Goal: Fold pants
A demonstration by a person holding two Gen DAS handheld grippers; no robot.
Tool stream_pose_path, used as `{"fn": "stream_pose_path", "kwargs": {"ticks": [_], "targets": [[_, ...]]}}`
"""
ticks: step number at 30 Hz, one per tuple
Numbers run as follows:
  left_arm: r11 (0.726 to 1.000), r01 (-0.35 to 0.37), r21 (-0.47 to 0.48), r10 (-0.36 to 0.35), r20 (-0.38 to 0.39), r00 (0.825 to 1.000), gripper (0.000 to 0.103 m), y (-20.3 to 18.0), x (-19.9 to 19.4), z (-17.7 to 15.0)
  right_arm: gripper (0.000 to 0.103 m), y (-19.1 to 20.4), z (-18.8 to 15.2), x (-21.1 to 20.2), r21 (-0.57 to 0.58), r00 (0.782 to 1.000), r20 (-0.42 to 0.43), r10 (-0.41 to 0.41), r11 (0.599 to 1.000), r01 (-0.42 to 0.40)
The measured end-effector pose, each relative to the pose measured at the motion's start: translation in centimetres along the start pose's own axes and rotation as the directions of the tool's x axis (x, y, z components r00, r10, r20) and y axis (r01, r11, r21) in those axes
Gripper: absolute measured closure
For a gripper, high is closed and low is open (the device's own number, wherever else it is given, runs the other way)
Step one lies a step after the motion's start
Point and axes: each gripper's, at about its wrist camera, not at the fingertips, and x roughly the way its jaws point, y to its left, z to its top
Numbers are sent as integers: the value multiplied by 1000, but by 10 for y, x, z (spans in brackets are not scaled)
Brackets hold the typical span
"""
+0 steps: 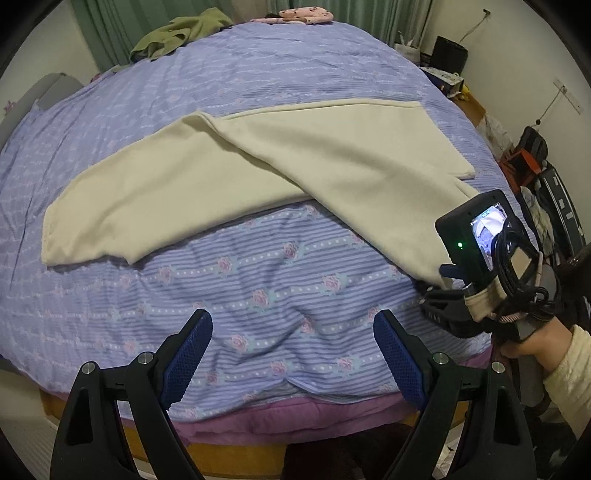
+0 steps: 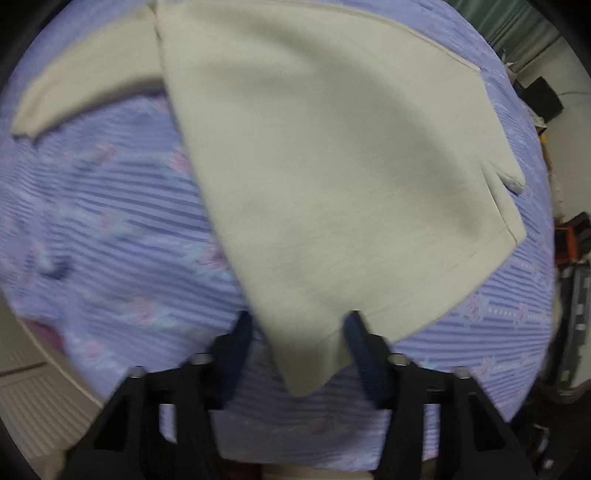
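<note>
Cream pants (image 1: 258, 166) lie flat on a lilac striped bedspread (image 1: 258, 295), with one leg crossed over the other in a V. One leg end (image 1: 74, 229) points left. My left gripper (image 1: 293, 343) hangs open above bare bedspread near the front edge, with nothing between its fingers. In the right wrist view the pants (image 2: 332, 166) fill the frame. My right gripper (image 2: 299, 332) points down with its blue pads either side of the near corner (image 2: 306, 362) of the cloth. The pads stand apart and are not clamped on it. The right gripper's camera body (image 1: 476, 236) shows at the right, held by a hand (image 1: 532, 347).
A green garment (image 1: 177, 33) and a pink item (image 1: 303, 14) lie at the far end of the bed. A purple layer (image 1: 295, 417) marks the near bed edge. Boxes and clutter (image 1: 535, 166) stand along the right wall, with a black box (image 1: 448, 53) farther back.
</note>
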Motion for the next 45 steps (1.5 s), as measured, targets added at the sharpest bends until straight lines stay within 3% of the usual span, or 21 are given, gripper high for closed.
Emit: {"fn": "stream_pose_path", "kwargs": {"ticks": [1,3,8,11,17,23,27,29,31,34,39,42,45], "targets": [[1000,9,11,-9,7,1000,14,2,0,2,72,-1,2,0,5,1000,10,-3,1000,3],[999,28,42,-29,25,999,14,6,0,6,94,-6,4,-6,37,1000,21,0,999,-1],[976,43,213,-69,118,991,14,17,-2,23,94,-30,6,-71,198,979,178,-99,978,63],[925,16,379,-101,207,973,13,20,-2,49,94,-44,9,-108,259,951,257,-174,960,106],[809,-16,587,-148,229,962,13,4,23,103,94,-66,24,-132,319,926,293,-238,937,139],[702,-9,712,-143,153,978,13,-26,65,143,94,-78,30,-135,322,923,301,-239,937,137],[669,16,743,-128,94,987,19,-42,95,163,94,-91,36,-137,331,930,299,-212,937,107],[674,46,737,-116,44,992,65,-47,109,176,94,-98,41,-137,344,934,299,-198,935,88],[699,94,709,-139,5,990,87,-48,115,192,94,-105,50,-139,353,932,302,-199,932,85],[740,98,666,-174,49,983,87,-49,112,220,94,-123,72,-144,357,921,325,-215,930,91],[776,75,626,-170,93,981,89,-58,131,277,94,-173,137,-138,340,902,362,-237,934,110],[791,65,609,-136,71,988,90,-64,163,310,94,-201,180,-117,325,913,347,-215,941,98],[804,90,588,-113,2,994,90,-65,198,328,94,-226,224,-77,296,939,296,-177,951,86]]}}
